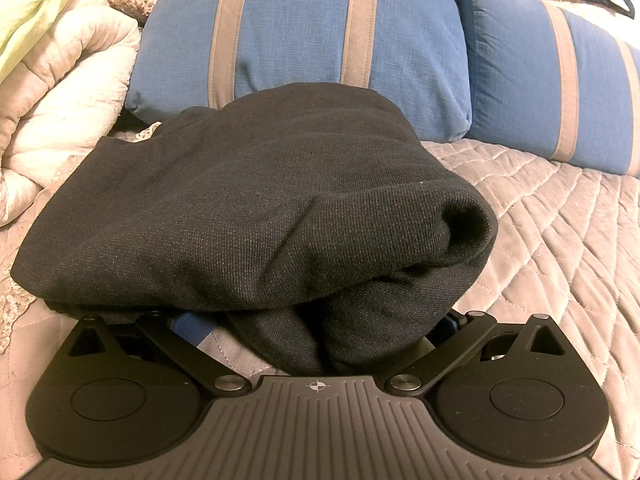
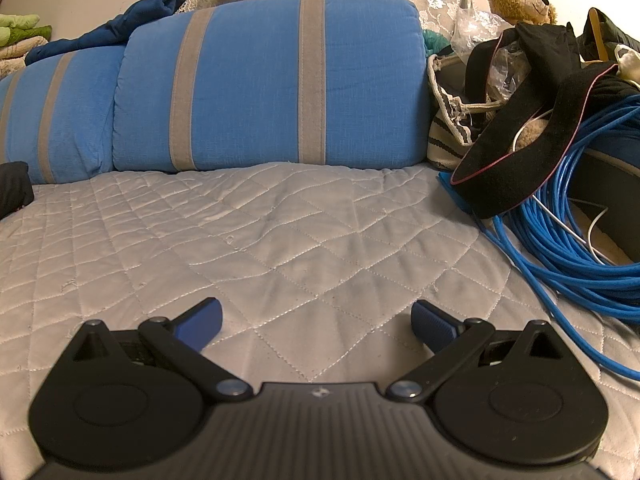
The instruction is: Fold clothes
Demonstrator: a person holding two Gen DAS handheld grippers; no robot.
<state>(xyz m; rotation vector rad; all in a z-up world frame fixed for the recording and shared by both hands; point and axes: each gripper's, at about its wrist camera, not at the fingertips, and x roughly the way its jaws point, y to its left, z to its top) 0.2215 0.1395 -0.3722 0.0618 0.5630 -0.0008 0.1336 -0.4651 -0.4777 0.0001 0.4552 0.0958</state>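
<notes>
The dark knit garment lay bunched on the quilted bedspread, directly ahead of the left gripper and spilling between its jaws — these stood wide, with folds of cloth lying in the gap but not visibly pinched. Its long axis ran roughly left to right across that view, in front of the blue striped pillows. The right gripper hovered over bare quilt, jaws spread and holding nothing; only a dark corner of the garment showed at its far left, so the left gripper was plainly nearer. A striped fabric basket beside the blue cable coil held crumpled plastic and dark cloth.
</notes>
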